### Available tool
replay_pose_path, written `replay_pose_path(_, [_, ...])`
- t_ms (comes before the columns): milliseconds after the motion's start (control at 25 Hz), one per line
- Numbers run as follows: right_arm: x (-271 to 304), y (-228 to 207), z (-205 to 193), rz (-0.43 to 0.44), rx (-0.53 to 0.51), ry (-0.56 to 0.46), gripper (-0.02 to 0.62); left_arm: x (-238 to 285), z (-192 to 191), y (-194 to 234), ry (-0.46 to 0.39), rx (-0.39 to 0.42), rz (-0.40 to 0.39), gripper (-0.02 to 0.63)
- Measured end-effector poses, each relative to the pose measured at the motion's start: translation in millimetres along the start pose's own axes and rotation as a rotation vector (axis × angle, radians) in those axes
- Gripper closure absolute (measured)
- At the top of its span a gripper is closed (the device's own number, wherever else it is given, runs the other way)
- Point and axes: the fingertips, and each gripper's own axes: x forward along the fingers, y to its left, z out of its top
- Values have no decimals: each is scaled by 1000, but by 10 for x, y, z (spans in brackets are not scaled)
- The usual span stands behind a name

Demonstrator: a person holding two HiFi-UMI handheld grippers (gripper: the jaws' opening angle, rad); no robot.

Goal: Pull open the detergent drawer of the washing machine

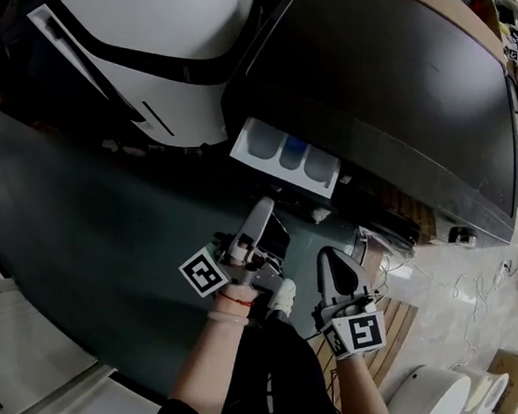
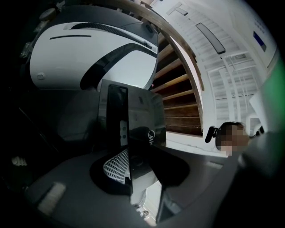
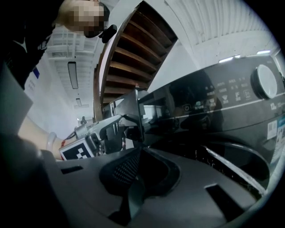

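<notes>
The black washing machine [image 1: 386, 86] fills the upper right of the head view. Its detergent drawer [image 1: 289, 152] stands pulled out, showing white compartments, one with blue inside. My left gripper [image 1: 264, 204] points up at the drawer's near edge. In the left gripper view the drawer's glossy black front panel [image 2: 142, 120] runs down between the jaws, and my left gripper [image 2: 129, 164] is shut on it. My right gripper [image 1: 330, 254] hangs to the right, apart from the drawer, fingers together and empty. The right gripper view shows my right gripper [image 3: 136, 156], the drawer front [image 3: 129, 107] and the machine's dial [image 3: 266, 81].
A white and black appliance [image 1: 158, 39] stands left of the washing machine. The round door [image 3: 231, 164] lies below the control panel. On the floor at right are a wooden slatted board [image 1: 396, 329], a white device [image 1: 431, 410] and a cardboard box [image 1: 506, 372].
</notes>
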Motion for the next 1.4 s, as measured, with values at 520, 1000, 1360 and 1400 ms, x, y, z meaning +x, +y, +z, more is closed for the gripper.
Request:
replay_pose_path(520, [-122,197,107,-15,22,-45,583,-296,-81,-176,37,-5,5,486])
replay_pose_path(1000, [-265,277,35,-42,15,-22,583,-526,-108,-289,50,-13,-5,486])
replay_pose_path(1360, [-375,326,-6,-25,4,-50,583,-668,-108,-350,44,-3,-15,487])
replay_pose_path(1400, [-387,329,-35,-30,5,-33,583,-670,-108,-360,45,-3,-17,491])
